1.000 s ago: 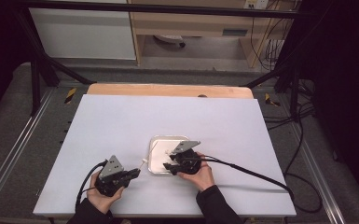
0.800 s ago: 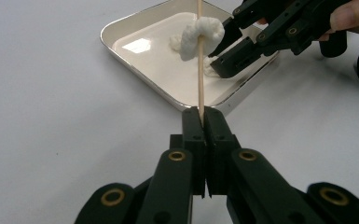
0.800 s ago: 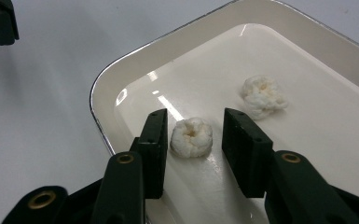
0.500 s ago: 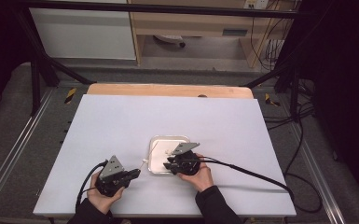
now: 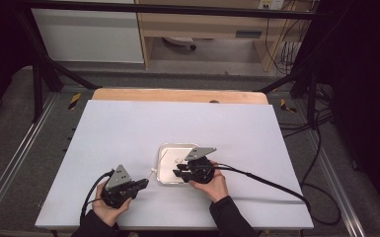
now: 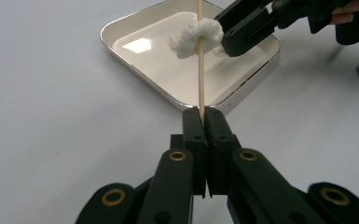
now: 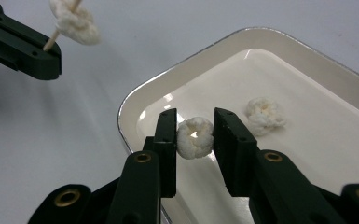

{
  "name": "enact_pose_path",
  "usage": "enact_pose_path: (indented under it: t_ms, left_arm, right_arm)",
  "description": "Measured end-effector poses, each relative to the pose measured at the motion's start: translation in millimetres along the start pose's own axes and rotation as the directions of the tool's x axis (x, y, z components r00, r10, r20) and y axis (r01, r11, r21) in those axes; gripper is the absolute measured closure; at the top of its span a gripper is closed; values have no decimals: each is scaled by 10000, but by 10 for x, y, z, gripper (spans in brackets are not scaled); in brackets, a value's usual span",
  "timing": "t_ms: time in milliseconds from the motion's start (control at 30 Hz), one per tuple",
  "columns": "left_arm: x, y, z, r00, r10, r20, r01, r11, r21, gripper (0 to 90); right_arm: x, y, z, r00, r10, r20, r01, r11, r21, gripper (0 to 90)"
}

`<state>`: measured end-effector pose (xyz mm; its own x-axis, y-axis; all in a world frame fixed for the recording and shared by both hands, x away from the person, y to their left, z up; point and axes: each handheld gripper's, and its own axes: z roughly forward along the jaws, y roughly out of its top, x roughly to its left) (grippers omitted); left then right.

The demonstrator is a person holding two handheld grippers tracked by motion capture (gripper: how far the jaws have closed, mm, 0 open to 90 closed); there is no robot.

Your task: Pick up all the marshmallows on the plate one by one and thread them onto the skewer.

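- Where the bench's near edge runs, the left gripper has its jaws clenched on a thin wooden skewer, which carries one white puffed ring.
- Farther in, the right gripper has its jaws grasping a second ring over the tray's near corner.
- A third ring lies inside the white square tray, near mid-bench.

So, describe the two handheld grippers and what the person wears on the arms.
Both the left gripper and the right gripper are matte black, each with two flat rectangular jaws on linkage arms with brass-coloured pivot rings. Each carries a grey three-cornered plate on top and trails a black cable. The person's sleeves are dark, reaching to the wrists.
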<state>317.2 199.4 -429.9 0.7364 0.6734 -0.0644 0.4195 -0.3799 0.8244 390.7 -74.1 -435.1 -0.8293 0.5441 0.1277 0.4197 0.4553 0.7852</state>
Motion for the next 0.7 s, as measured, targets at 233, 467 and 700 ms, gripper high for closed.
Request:
enact_pose_path:
  t_ms: [233, 467, 700]
  left_arm:
    - [3, -1, -4, 10000, -15, 17, 15, 10000, -15, 885]
    - [4, -4, 0, 10000, -38, 36, 38, 10000, -13, 885]
    - [2, -4, 0, 10000, -14, 62, 14, 10000, -39, 886]
  right_arm:
    - [3, 66, -111, 9997, 120, -211, -128, 9992, -379, 720]
    - [-3, 123, -233, 9995, 147, -270, -165, 9976, -679, 726]
    - [-1, 185, -363, 9992, 161, -367, -198, 9945, -1030, 729]
